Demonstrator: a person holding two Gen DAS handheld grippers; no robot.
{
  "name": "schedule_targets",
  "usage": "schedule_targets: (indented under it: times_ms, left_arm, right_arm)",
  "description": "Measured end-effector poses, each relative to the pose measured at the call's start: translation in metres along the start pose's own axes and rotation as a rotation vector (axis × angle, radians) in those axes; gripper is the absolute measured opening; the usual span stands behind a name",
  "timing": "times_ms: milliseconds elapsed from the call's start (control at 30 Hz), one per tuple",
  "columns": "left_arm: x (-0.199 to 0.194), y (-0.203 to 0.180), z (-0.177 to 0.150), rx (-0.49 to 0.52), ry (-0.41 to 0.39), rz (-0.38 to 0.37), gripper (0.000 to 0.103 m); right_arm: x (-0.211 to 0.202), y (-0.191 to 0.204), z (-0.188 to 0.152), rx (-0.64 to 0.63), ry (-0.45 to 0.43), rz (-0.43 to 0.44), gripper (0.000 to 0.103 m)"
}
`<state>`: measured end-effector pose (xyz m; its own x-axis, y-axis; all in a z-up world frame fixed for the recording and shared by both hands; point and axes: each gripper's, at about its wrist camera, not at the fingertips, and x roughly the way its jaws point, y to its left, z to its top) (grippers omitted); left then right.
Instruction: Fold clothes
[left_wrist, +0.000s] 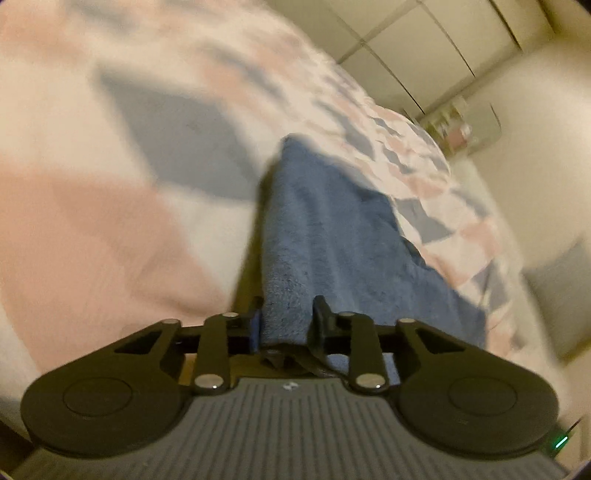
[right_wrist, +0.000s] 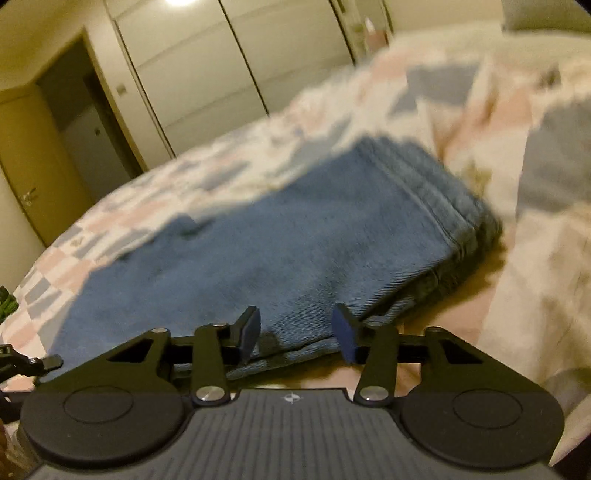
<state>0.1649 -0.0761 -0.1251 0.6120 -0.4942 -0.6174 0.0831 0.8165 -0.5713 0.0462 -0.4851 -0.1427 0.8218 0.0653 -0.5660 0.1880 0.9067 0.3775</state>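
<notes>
A blue denim garment (right_wrist: 280, 236), folded, is seen lying on a bed cover (left_wrist: 110, 206) patterned in pink, grey-blue and white.

Left wrist view: the left gripper (left_wrist: 287, 321) is closed on a bunched fold of the denim; cloth is pinched between both fingers and runs straight ahead from the jaws, lifted off the cover. The picture is motion-blurred.

Right wrist view: the right gripper (right_wrist: 295, 334) is set at the near edge of the garment, jaws parted. The edge of the denim passes between the blue pads (right_wrist: 250, 332), but the pads are not seen pressing on it. The stitched hem is stacked in layers at the far right end of the garment.

White wardrobe doors (right_wrist: 207, 70) and a door (right_wrist: 33, 173) are visible behind the bed.
</notes>
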Motion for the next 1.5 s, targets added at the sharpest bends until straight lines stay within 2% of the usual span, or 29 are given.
schedule_targets:
  times_ms: [100, 267, 400, 500, 567, 633, 700, 867, 1000, 1067, 1100, 1167, 1233, 1300, 1367, 1500]
  left_arm:
    - [-0.016, -0.064, 0.012, 0.244, -0.069, 0.034, 0.019]
    - [-0.009, -0.174, 0.003, 0.552, -0.141, -0.062, 0.019]
    - [0.026, -0.242, -0.041, 0.747, -0.125, -0.136, 0.019]
    - [0.062, -0.269, -0.083, 0.871, -0.081, -0.158, 0.021]
    - [0.092, -0.272, -0.106, 0.923, -0.014, -0.146, 0.021]
    - [0.119, -0.272, -0.123, 0.95, 0.055, -0.136, 0.022]
    - [0.128, -0.268, -0.131, 0.967, 0.064, -0.138, 0.023]
    - [0.096, -0.258, -0.111, 0.935, 0.067, -0.225, 0.026]
    - [0.055, -0.229, -0.082, 0.86, -0.001, -0.289, 0.043]
    - [0.034, -0.212, -0.065, 0.816, -0.041, -0.316, 0.047]
    - [0.037, -0.202, -0.06, 0.797, -0.036, -0.299, 0.047]
    - [0.062, -0.185, -0.052, 0.747, 0.038, -0.22, 0.044]
    - [0.078, -0.176, -0.054, 0.742, 0.073, -0.207, 0.044]
    - [0.083, -0.173, -0.059, 0.763, 0.079, -0.195, 0.044]
    - [0.084, -0.171, -0.062, 0.764, 0.084, -0.206, 0.044]
    - [0.084, -0.166, -0.061, 0.756, 0.088, -0.215, 0.044]
  right_arm:
    - [-0.002, -0.008, 0.004, 0.033, 0.012, 0.037, 0.045]
    - [-0.016, -0.036, 0.005, 0.207, -0.024, 0.147, 0.044]
    - [-0.037, -0.056, 0.01, 0.298, -0.094, 0.164, 0.046]
    - [-0.052, -0.074, 0.014, 0.344, -0.132, 0.153, 0.046]
    - [-0.059, -0.087, 0.015, 0.372, -0.142, 0.14, 0.046]
    - [-0.064, -0.098, 0.015, 0.39, -0.147, 0.123, 0.046]
    - [-0.065, -0.104, 0.014, 0.401, -0.148, 0.108, 0.046]
    - [-0.062, -0.112, 0.018, 0.421, -0.155, 0.107, 0.046]
    - [-0.056, -0.109, 0.026, 0.415, -0.168, 0.132, 0.046]
    - [-0.054, -0.105, 0.03, 0.418, -0.168, 0.169, 0.053]
    - [-0.052, -0.103, 0.031, 0.425, -0.166, 0.194, 0.058]
    - [-0.046, -0.095, 0.031, 0.448, -0.15, 0.276, 0.064]
    - [-0.037, -0.085, 0.031, 0.471, -0.14, 0.359, 0.087]
    - [-0.023, -0.073, 0.032, 0.492, -0.112, 0.416, 0.088]
    - [-0.005, -0.062, 0.034, 0.501, -0.066, 0.439, 0.088]
    - [0.028, -0.046, 0.039, 0.493, 0.009, 0.397, 0.088]
